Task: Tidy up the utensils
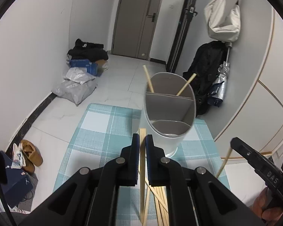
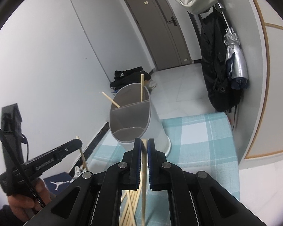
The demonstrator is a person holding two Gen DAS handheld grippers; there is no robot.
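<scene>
Left wrist view: left gripper at lower centre of frame, jaws closed down on one chopstick that stands near upright between the pads, top end poking just above them.
Right wrist view: right gripper at lower centre, jaws likewise pinched on its own chopstick, stick running down out of the bottom of frame.
Holder: grey divided utensil holder upright on the teal checked cloth, centre-right in left view, centre in right view.
Done so far: two chopsticks already in the far compartment, leaning apart, one to the left rim and one to the right.
Near compartments: look empty, as far as the rim lets me see.
Left to do: both held sticks not yet over the holder; loose pile of chopsticks still lying on the cloth under the grippers. Judged early, most of the job remains.
Only in left view: right gripper seen from the side at lower right edge, its stick hanging below it; shoes and boxes on the floor at lower left.
Only in right view: left gripper from the side at lower left, a hand around its handle; the stick crossing its tip.
Hidden in both: exact count of the pile, blocked by gripper bodies.
</scene>
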